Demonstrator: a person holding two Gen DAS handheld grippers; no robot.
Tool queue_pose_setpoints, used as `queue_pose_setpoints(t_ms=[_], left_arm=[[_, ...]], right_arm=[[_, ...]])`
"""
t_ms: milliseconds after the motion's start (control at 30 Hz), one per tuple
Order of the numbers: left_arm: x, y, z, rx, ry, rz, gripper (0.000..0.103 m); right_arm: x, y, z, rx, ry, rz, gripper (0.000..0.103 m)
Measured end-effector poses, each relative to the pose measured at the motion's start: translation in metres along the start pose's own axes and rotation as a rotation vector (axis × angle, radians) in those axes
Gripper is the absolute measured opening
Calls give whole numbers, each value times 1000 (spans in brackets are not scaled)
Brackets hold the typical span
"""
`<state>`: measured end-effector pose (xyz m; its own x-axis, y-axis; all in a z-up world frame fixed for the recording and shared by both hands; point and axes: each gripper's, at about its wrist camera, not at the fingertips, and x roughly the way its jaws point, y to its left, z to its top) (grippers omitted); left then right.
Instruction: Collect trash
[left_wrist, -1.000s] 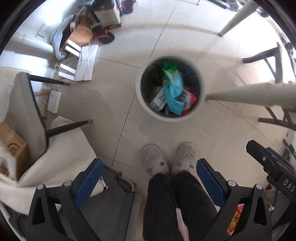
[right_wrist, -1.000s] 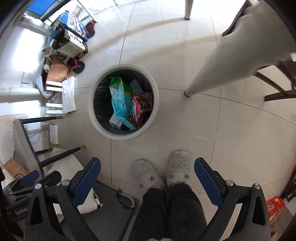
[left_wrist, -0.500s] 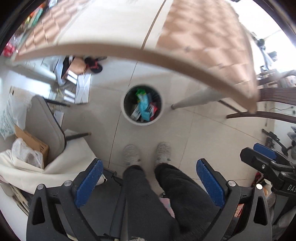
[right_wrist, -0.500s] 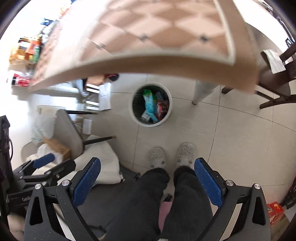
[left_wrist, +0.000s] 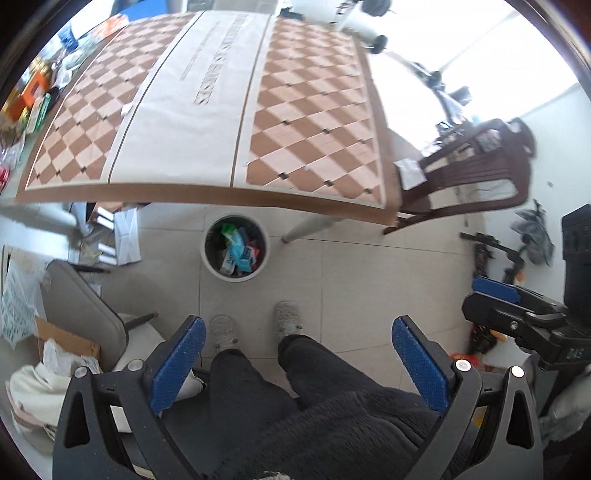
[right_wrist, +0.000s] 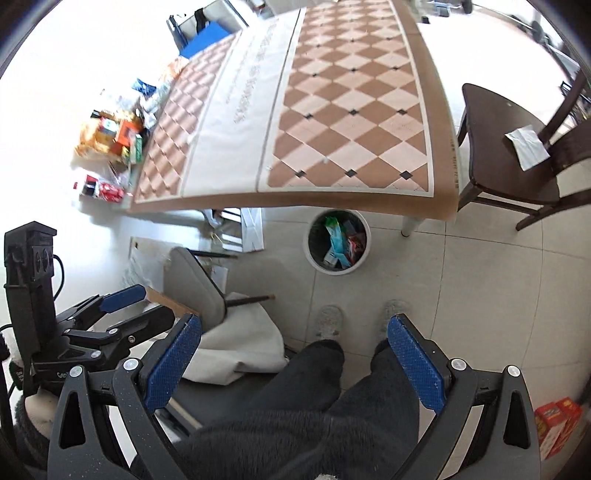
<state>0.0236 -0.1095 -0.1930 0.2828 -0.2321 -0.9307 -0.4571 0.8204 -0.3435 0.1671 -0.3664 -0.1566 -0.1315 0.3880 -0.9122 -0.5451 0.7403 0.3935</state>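
Here both claws are held high above the floor, looking down past the person's dark trouser legs and grey slippers (left_wrist: 288, 319). The left claw (left_wrist: 295, 365) has its blue-padded fingers (left_wrist: 177, 363) spread wide with nothing between them, and the right claw (right_wrist: 293, 363) is likewise spread and carries nothing. The trash (left_wrist: 238, 251) sits inside a round white bin (left_wrist: 210, 264) on the tiled floor, just in front of the counter's near edge and beside a pale counter leg (left_wrist: 310, 227); a teal packet and a red wrapper show among the pieces. In the right view the same bin (right_wrist: 310, 254) holds the wrappers (right_wrist: 338, 240). The counter (left_wrist: 207, 85) wears a brown-and-cream diamond-patterned cloth with a plain central strip. More packets and boxes (right_wrist: 118, 136) lie in a loose heap at the counter's far left side. A dark wooden chair (right_wrist: 509, 162) stands at the right end with a white paper (right_wrist: 526, 146) on its seat. A grey chair (right_wrist: 199, 284) stands left of the bin.
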Motion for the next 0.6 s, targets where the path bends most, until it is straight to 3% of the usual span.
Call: queue_pose_setpoints(t_ms=[267, 600], left_arm=[[-51, 16, -9, 104, -30, -52, 103], [-73, 29, -20, 108, -48, -79, 103]], right_arm=[[-28, 47, -47, 72, -60, -2, 103], [-39, 71, -68, 120, -104, -13, 103]])
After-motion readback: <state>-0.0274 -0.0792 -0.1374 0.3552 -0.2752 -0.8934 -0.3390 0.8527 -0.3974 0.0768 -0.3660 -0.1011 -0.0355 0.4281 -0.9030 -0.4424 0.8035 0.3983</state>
